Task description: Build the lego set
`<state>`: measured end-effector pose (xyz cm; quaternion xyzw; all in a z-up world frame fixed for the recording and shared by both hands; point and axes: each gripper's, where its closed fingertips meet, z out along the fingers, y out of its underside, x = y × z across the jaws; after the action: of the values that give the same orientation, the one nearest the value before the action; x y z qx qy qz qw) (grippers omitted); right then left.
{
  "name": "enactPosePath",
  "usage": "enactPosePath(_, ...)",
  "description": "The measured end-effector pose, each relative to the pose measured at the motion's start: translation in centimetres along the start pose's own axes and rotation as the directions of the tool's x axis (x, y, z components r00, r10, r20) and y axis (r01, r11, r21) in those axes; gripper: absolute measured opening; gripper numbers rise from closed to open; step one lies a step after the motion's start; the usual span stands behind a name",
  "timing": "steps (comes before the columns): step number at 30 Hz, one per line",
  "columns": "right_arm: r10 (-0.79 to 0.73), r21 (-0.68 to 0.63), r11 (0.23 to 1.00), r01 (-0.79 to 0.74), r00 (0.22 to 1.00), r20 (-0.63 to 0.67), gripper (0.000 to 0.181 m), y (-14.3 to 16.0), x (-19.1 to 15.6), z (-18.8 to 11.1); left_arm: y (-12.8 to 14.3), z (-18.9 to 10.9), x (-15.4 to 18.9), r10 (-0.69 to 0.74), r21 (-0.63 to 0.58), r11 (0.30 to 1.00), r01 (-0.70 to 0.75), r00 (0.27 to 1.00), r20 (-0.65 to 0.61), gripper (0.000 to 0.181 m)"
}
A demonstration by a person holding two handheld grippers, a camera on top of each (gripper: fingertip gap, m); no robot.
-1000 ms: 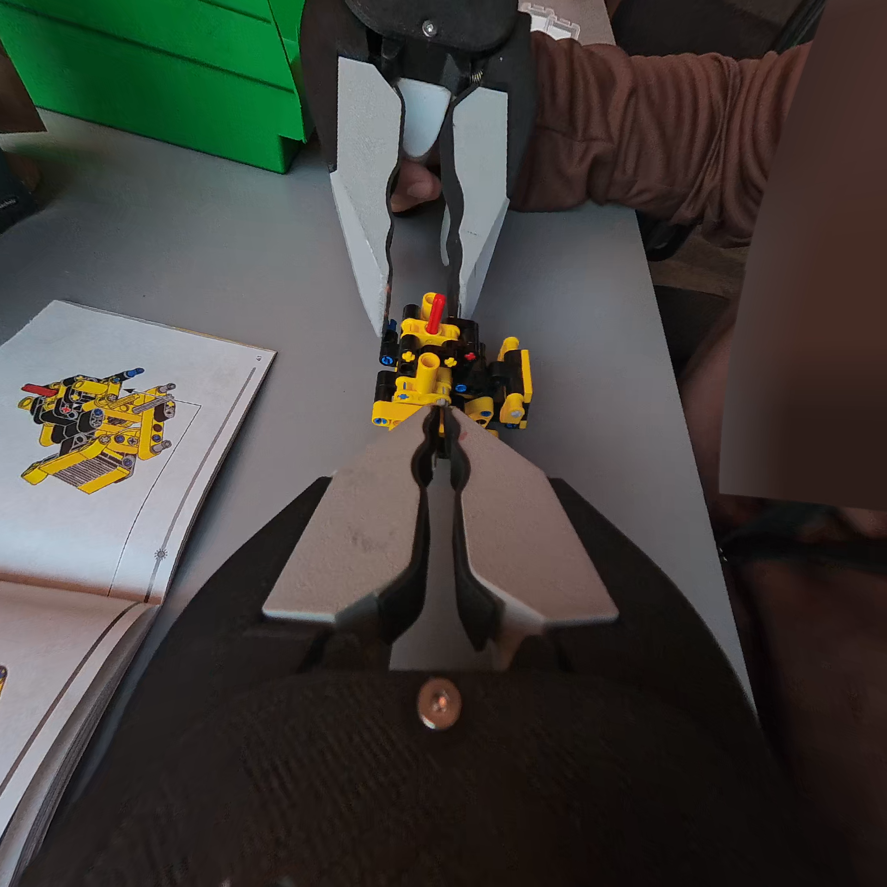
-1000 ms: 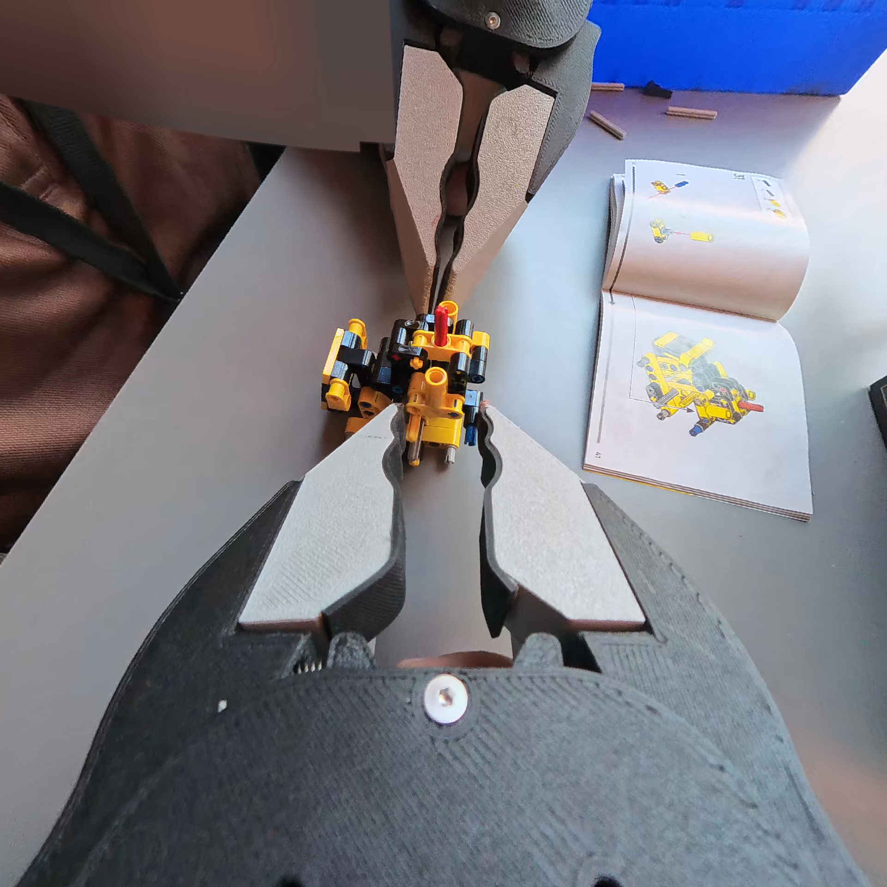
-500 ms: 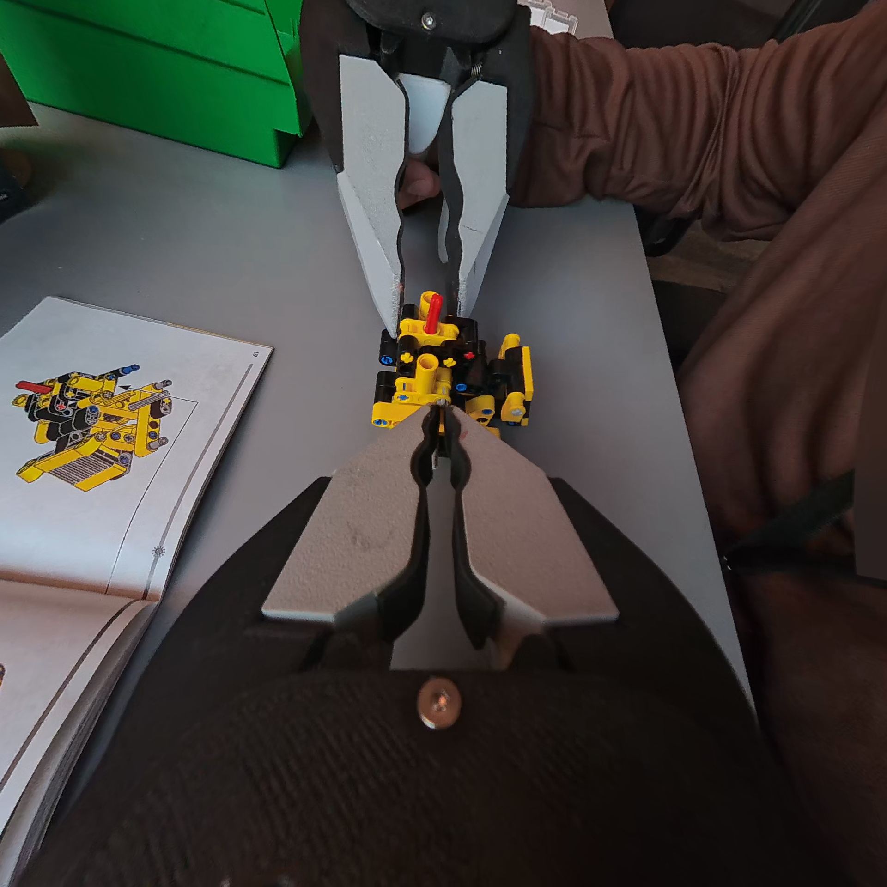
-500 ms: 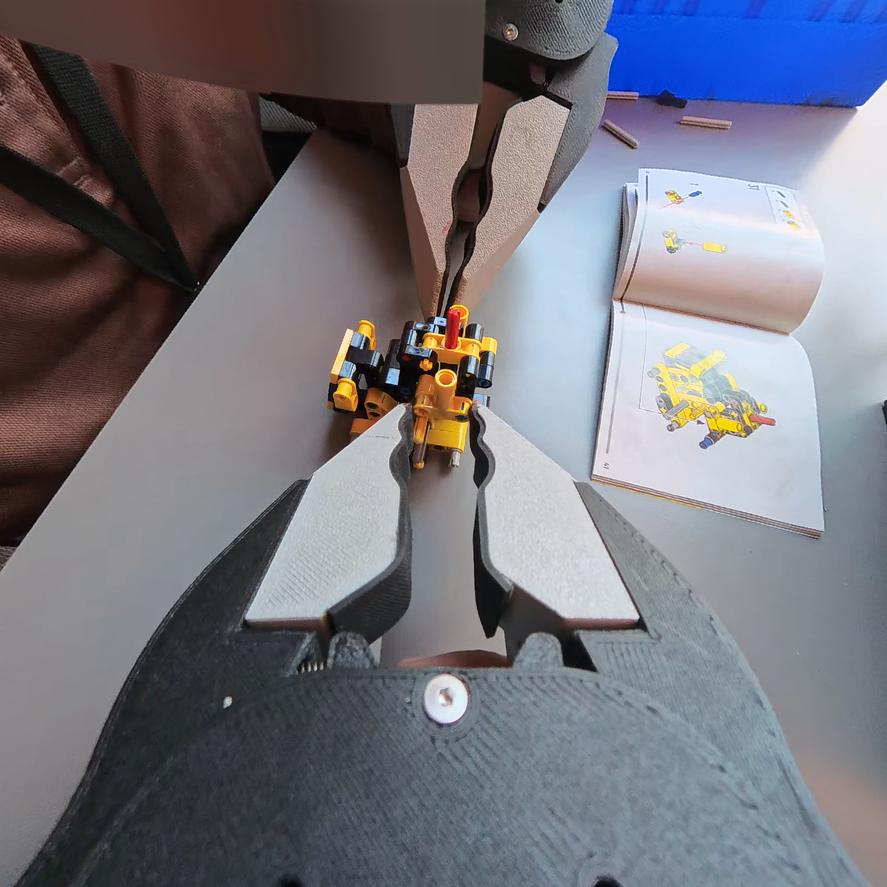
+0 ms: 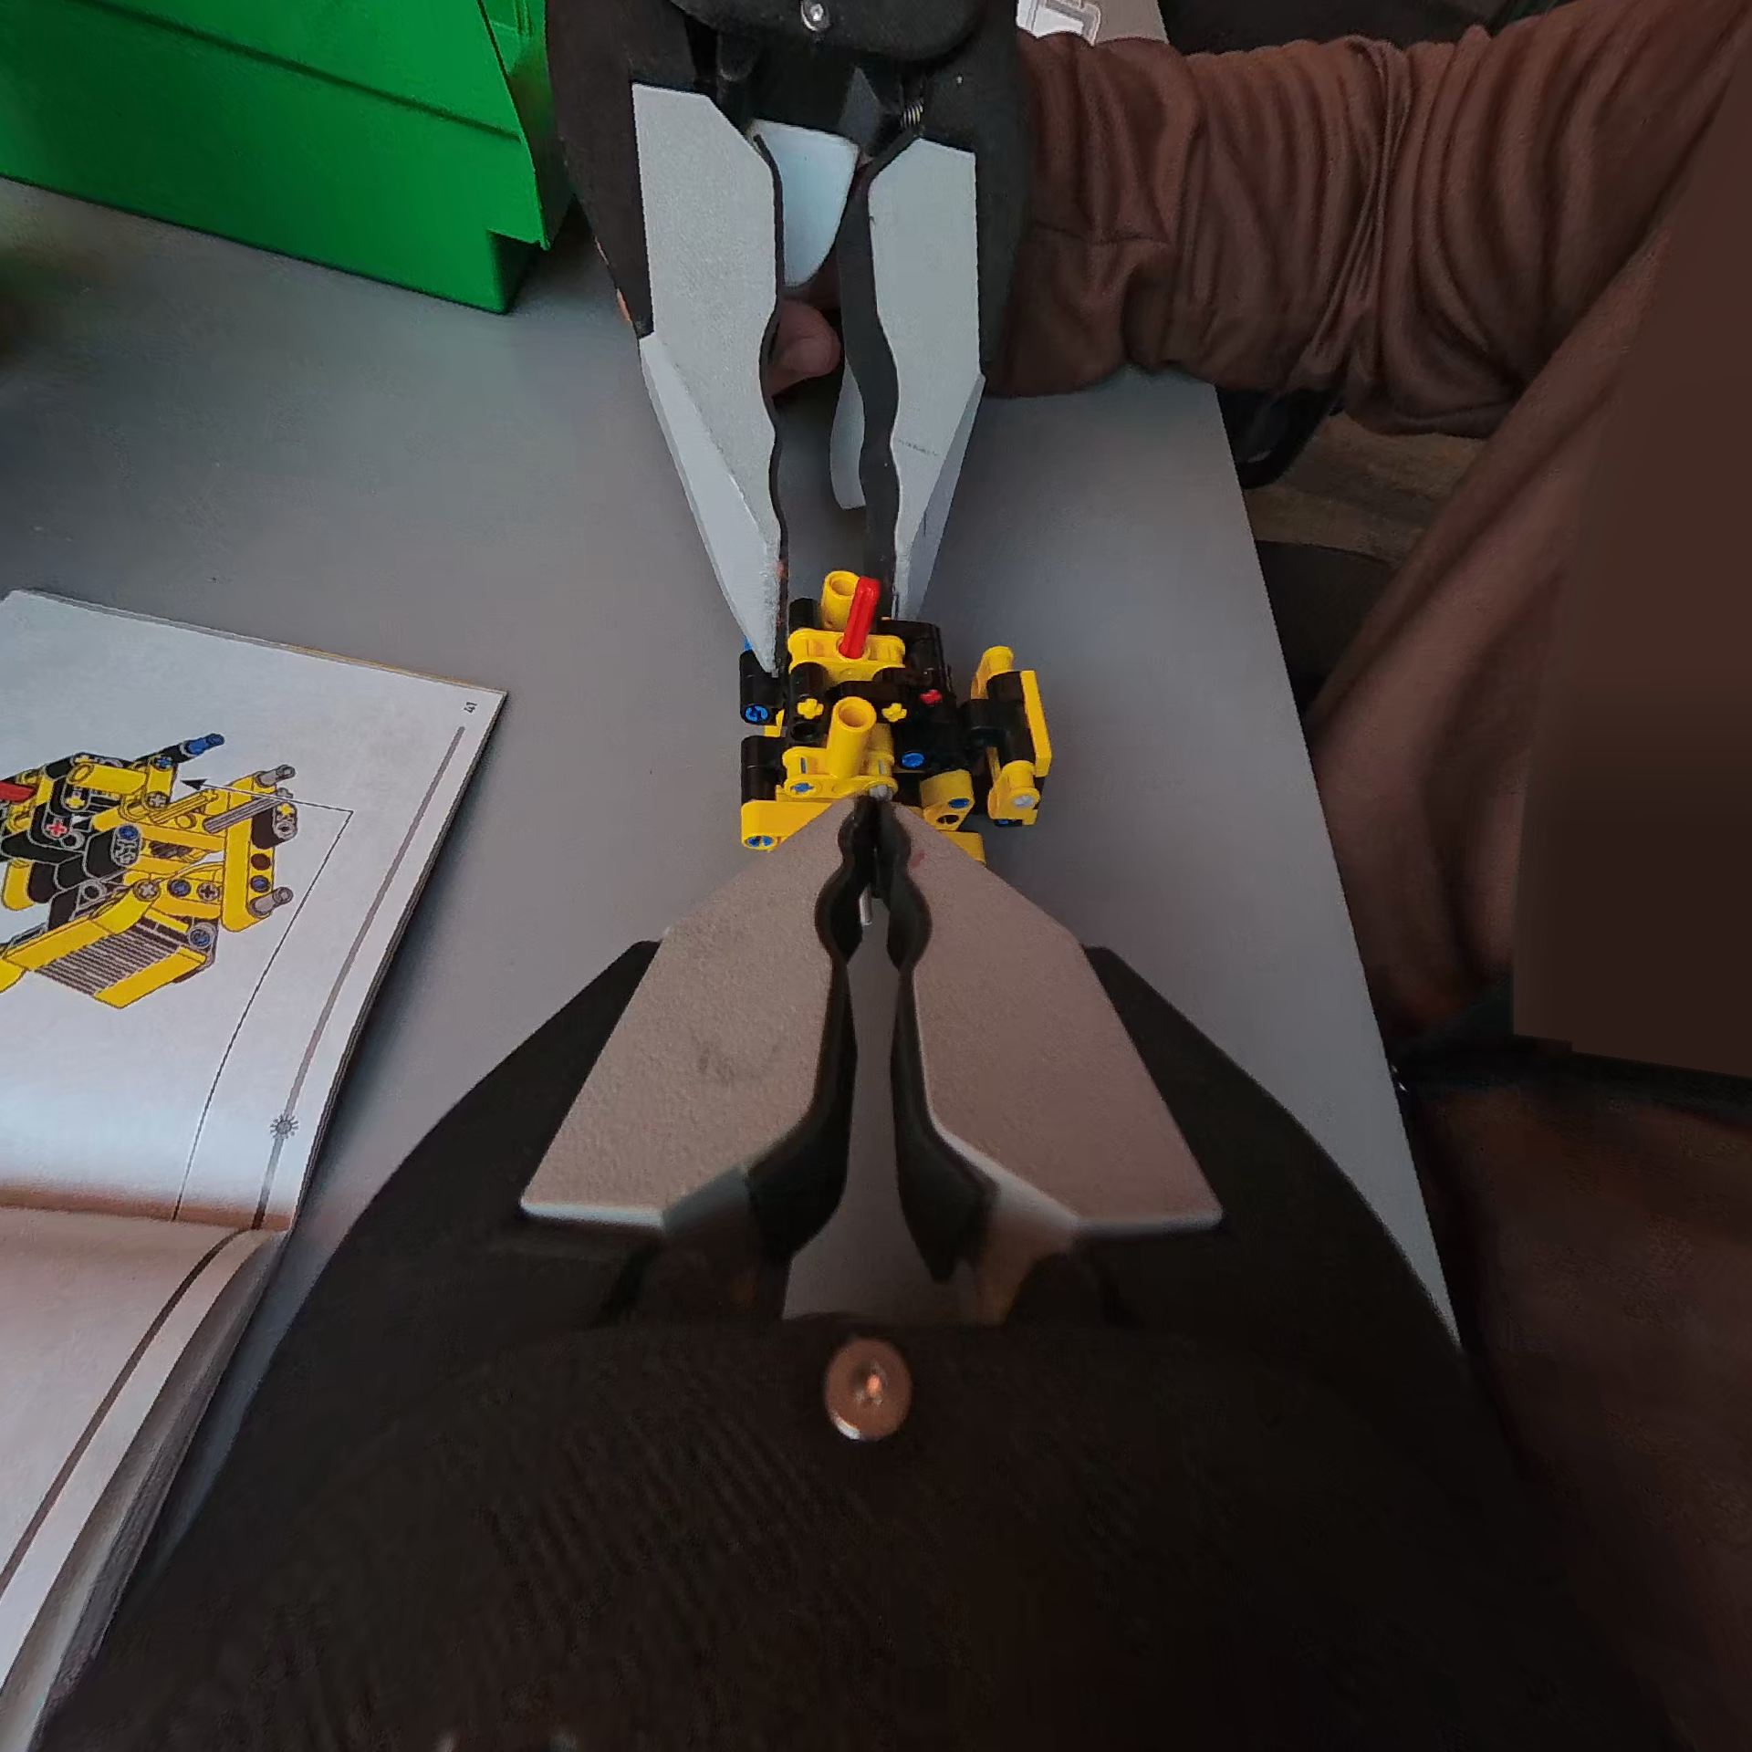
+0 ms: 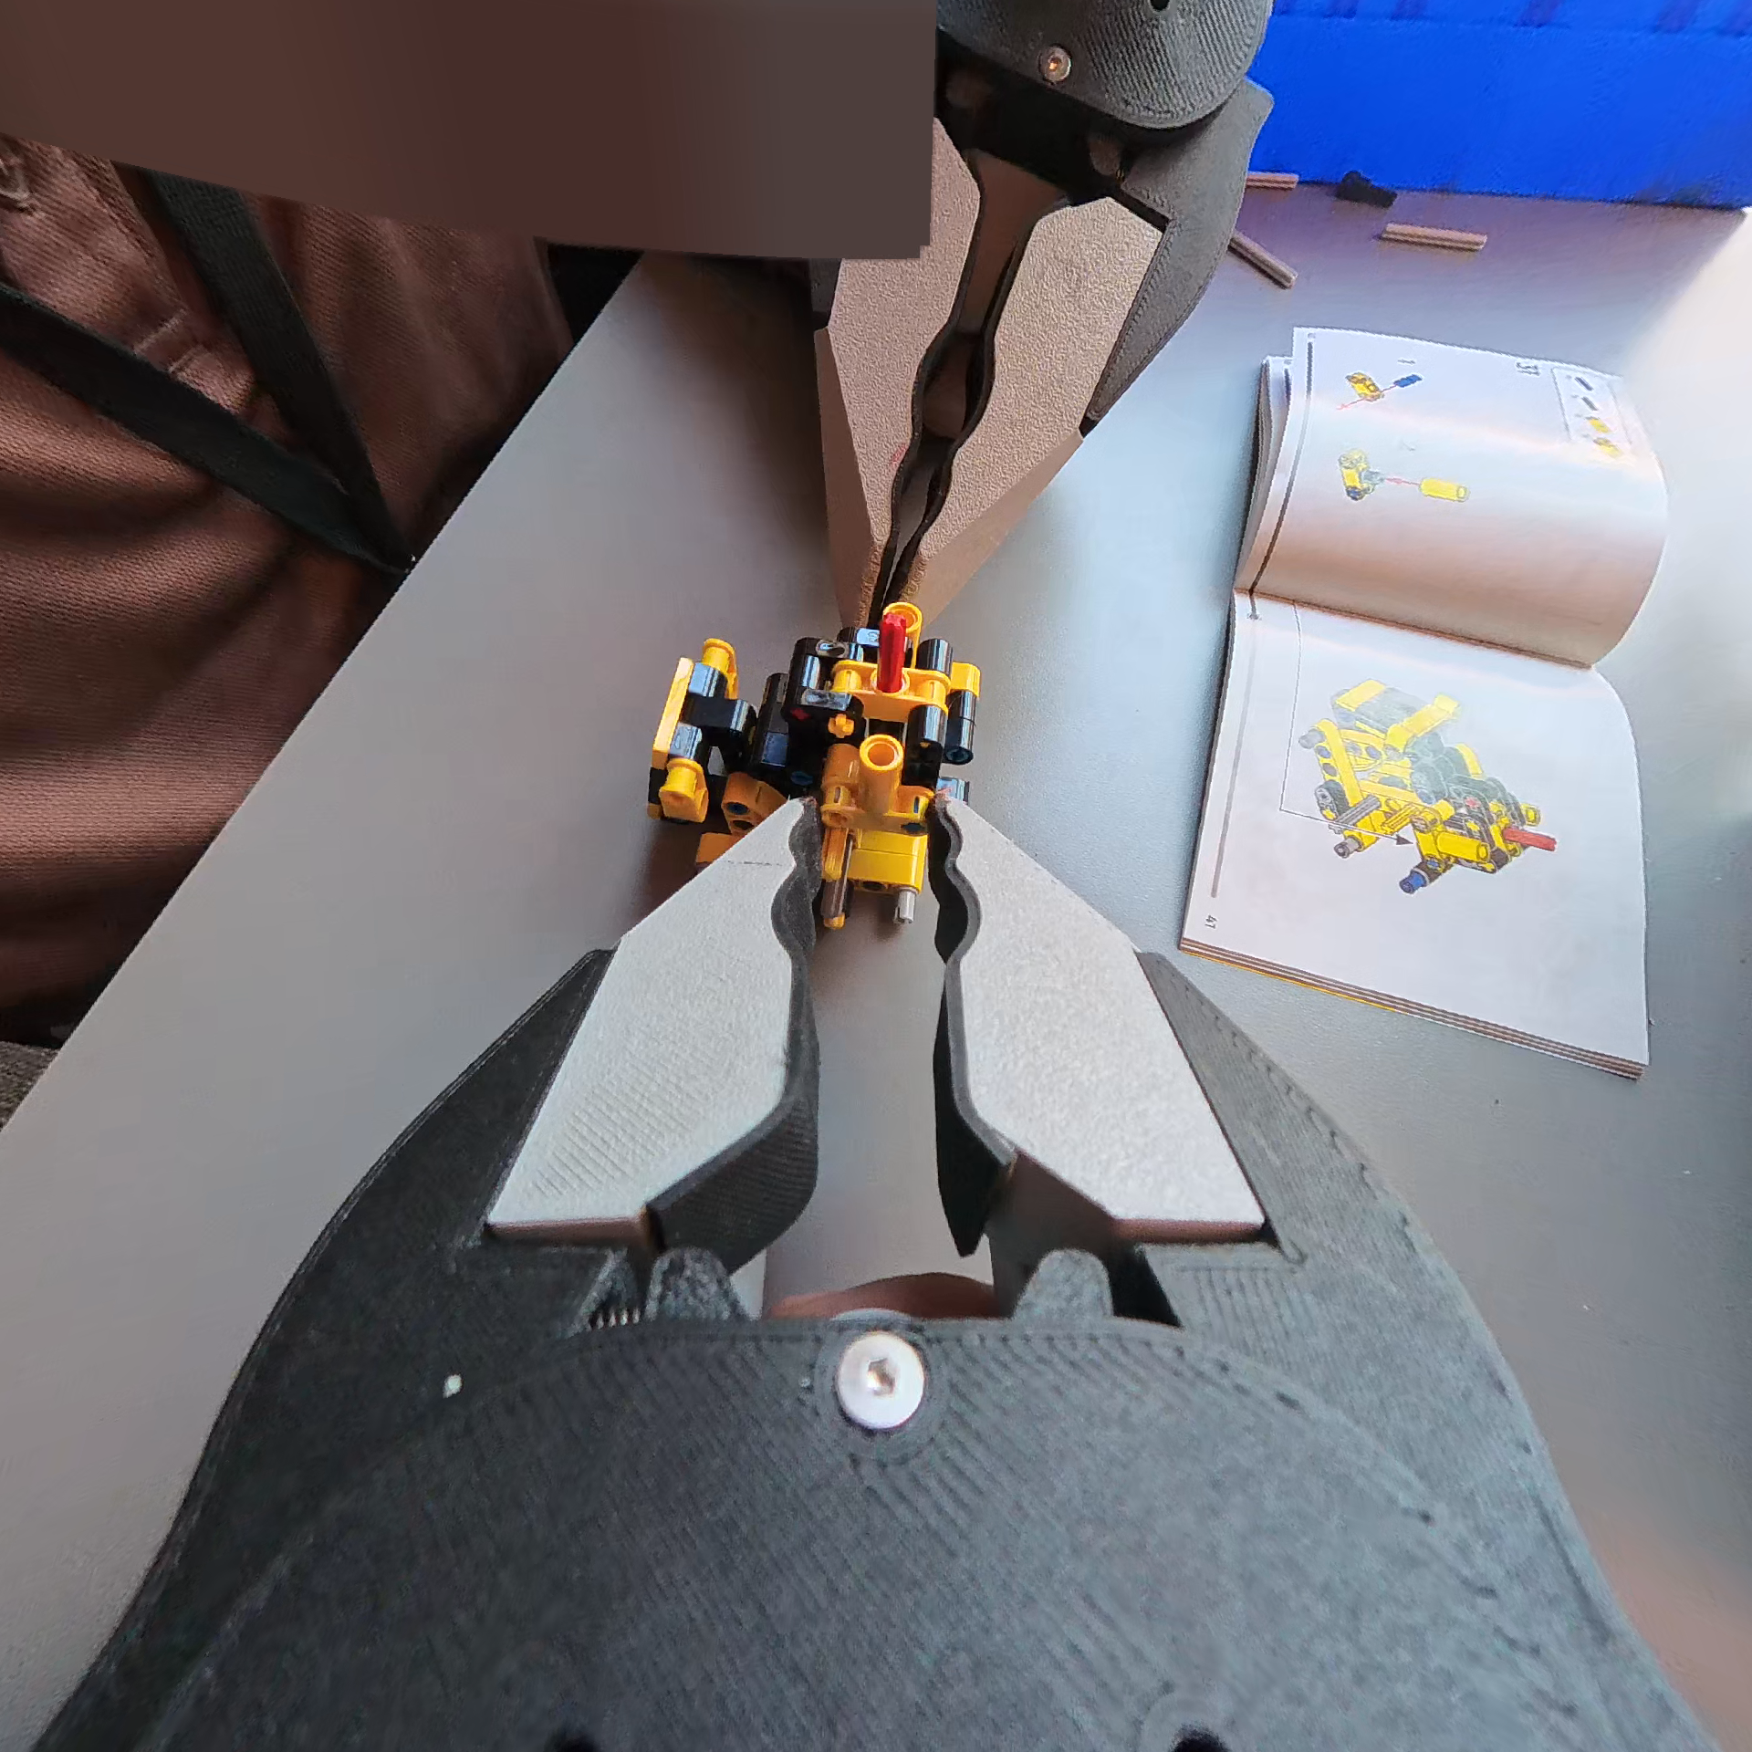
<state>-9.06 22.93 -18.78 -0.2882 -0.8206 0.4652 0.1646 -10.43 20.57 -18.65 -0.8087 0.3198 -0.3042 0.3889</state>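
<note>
A small yellow and black lego model (image 5: 886, 730) with a red pin (image 5: 859, 616) on top sits on the grey table (image 5: 379, 493) between my two grippers. My left gripper (image 5: 870, 820) is shut on a thin grey axle (image 5: 867, 905) at the model's near end. My right gripper (image 6: 874, 811) faces it from the other side, and its fingertips press both sides of the model's (image 6: 853, 749) yellow end. In the right wrist view the left gripper (image 6: 886, 602) meets the model's far end. In the left wrist view the right gripper (image 5: 839, 616) straddles the far end.
An open instruction booklet (image 5: 190, 853) lies beside the model; it also shows in the right wrist view (image 6: 1422, 758). A green box (image 5: 265, 142) and a blue box (image 6: 1517, 95) stand at the back. Small wooden sticks (image 6: 1432, 235) lie near the blue box. The person's sleeve (image 5: 1327, 209) is at the table edge. The tips of both grippers are at nearly the same place.
My right gripper's fingers have closed in from a wider gap onto the sides of the model's yellow end. My left gripper has stayed shut on the axle.
</note>
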Motion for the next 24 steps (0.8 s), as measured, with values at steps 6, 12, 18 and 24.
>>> enactPosePath(6, -0.006, -0.005, 1.000, 0.006, 1.000, -0.012, 0.019, 0.06, 0.02, 0.00, -0.07, 0.11, 0.05, -0.021, 0.004, 1.000, 0.021, 1.000, 0.021, 0.000)
enactPosePath(12, -0.010, -0.011, 1.000, 0.010, 1.000, -0.014, 0.019, 0.05, 0.03, 0.05, -0.04, 0.11, 0.04, -0.050, -0.022, 0.998, 0.050, 0.998, 0.040, 0.000)
enactPosePath(18, -0.019, -0.020, 1.000, 0.019, 1.000, -0.013, 0.019, 0.07, 0.04, 0.08, -0.07, 0.11, 0.02, -0.071, -0.035, 0.997, 0.072, 0.997, 0.035, 0.000)
enactPosePath(24, -0.022, -0.028, 0.999, 0.022, 1.000, -0.015, 0.019, 0.09, 0.06, 0.11, -0.13, 0.13, -0.01, -0.079, -0.045, 0.996, 0.081, 0.996, 0.039, 0.000)
